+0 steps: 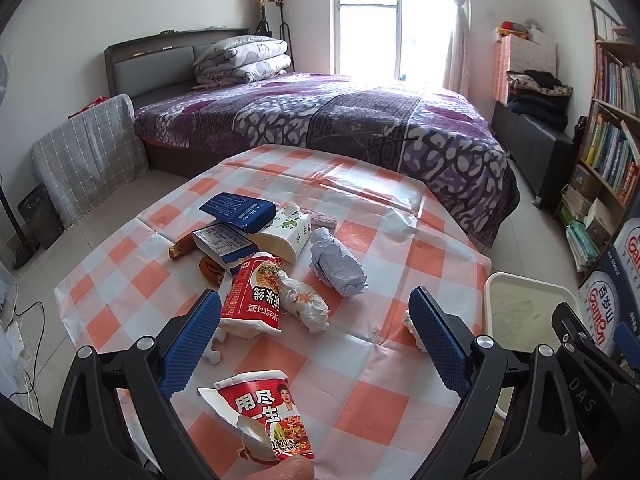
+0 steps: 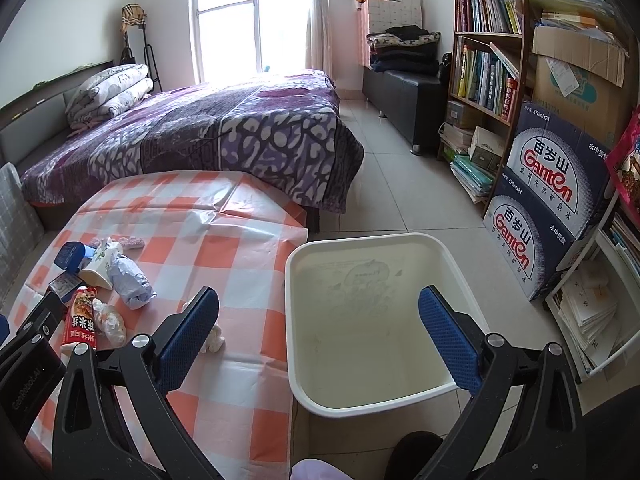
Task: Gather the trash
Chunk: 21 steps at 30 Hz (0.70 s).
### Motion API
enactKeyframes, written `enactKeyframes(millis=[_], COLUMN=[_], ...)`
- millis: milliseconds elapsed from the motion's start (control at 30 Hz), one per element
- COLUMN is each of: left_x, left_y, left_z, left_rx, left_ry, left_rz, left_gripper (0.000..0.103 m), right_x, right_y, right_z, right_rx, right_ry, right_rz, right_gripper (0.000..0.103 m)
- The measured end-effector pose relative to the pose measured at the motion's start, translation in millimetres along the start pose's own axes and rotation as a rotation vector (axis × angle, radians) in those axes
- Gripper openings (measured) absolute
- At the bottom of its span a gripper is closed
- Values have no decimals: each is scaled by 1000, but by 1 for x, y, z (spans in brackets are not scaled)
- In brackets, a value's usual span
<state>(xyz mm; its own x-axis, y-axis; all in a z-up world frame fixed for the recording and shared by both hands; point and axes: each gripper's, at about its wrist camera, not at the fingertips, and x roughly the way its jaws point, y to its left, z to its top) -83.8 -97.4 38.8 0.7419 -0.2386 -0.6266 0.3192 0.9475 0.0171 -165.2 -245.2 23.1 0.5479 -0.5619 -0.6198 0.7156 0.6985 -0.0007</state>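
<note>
Trash lies piled on the orange-checked table (image 1: 360, 400): a red noodle packet (image 1: 252, 300), a crumpled clear wrapper (image 1: 304, 304), a ball of pale blue paper (image 1: 338, 264), a white floral tissue box (image 1: 286, 236), a blue box (image 1: 238, 210) and brown wrappers (image 1: 184, 248). A torn red wrapper (image 1: 268, 420) lies closest to me. My left gripper (image 1: 315, 295) hangs open above the table, just short of the pile and holding nothing. My right gripper (image 2: 319, 293) is open and bare over the near left rim of the white bin (image 2: 400, 240), whose floor shows bare. A small white scrap (image 2: 214, 338) lies by its left finger.
The bin stands on the tiled floor off the table's right edge. A bed with a purple cover (image 1: 360, 120) lies beyond the table. Bookshelves (image 2: 488, 60) and stacked water cartons (image 2: 552, 184) line the right wall. A fingertip (image 1: 280, 470) shows at the bottom edge.
</note>
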Motion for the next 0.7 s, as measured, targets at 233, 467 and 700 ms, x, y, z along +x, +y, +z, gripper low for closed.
enactKeyframes(millis=[233, 467, 700], left_x=[1, 0, 0], left_y=[1, 0, 5], left_z=[0, 0, -3], left_rx=[1, 2, 0], left_ry=[-1, 1, 6], left_rz=[0, 1, 1], left_gripper=[92, 92, 92], right_x=[0, 2, 2], right_y=[0, 1, 1], right_z=[-1, -2, -3], right_rx=[0, 2, 3], right_ry=[5, 10, 14], right_rz=[1, 1, 2], right_gripper=[96, 96, 96])
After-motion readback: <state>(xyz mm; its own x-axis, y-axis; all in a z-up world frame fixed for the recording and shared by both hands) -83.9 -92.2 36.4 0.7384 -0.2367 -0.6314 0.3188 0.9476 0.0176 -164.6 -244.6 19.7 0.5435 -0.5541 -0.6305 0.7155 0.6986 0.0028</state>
